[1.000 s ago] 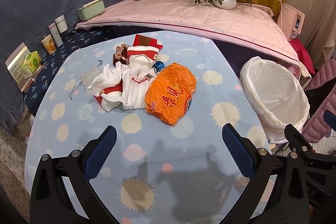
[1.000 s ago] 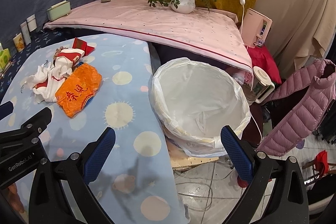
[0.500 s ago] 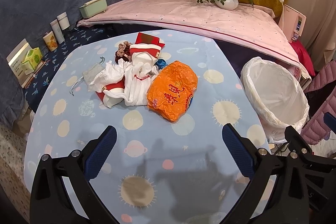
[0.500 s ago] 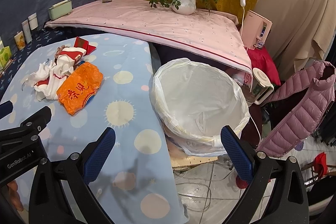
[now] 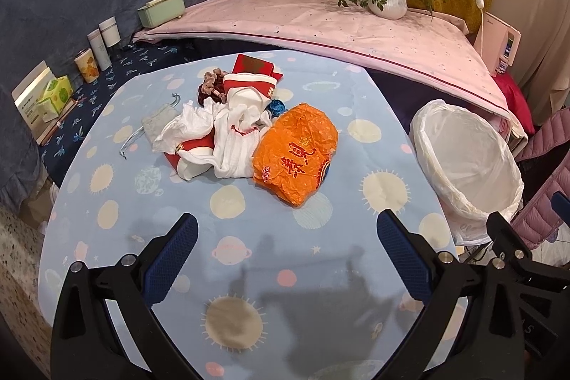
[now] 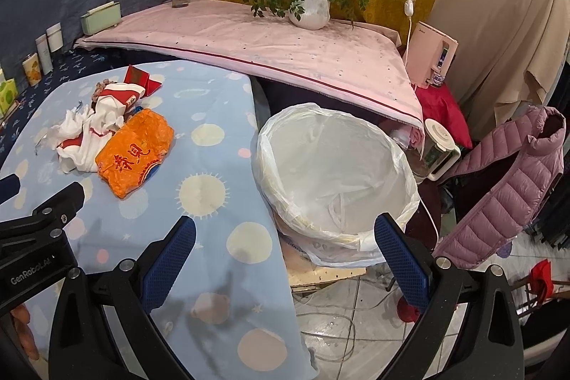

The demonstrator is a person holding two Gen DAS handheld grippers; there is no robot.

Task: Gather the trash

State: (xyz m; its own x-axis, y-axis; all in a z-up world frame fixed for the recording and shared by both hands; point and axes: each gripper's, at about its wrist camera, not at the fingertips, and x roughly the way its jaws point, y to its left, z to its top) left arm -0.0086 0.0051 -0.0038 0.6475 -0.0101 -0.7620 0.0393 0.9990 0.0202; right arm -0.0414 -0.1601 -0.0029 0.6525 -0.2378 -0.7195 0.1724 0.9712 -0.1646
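Note:
An orange crumpled snack bag point(image 5: 297, 154) point(image 6: 134, 151) lies mid-table beside a heap of white and red wrappers point(image 5: 228, 127) point(image 6: 89, 127). A red packet point(image 5: 253, 63) sits at the heap's far end. A bin lined with a white bag point(image 5: 466, 162) point(image 6: 335, 173) stands off the table's right edge. My left gripper point(image 5: 286, 255) hovers open over the near table, short of the trash. Over the table corner and the bin's near rim, my right gripper point(image 6: 285, 255) is open and holds nothing.
The table wears a blue cloth point(image 5: 231, 259) with sun and planet prints. A grey pouch point(image 5: 156, 123) lies left of the heap. Cups and boxes point(image 5: 89, 59) line the left ledge. A pink-covered shelf point(image 5: 320, 24) holds a potted plant point(image 5: 386, 0). A pink jacket point(image 6: 513, 177) hangs at right.
Both grippers have drifted back slightly, so the trash heap and bin sit a little farther off. Neither gripper's jaws have changed. Nothing on the table moved.

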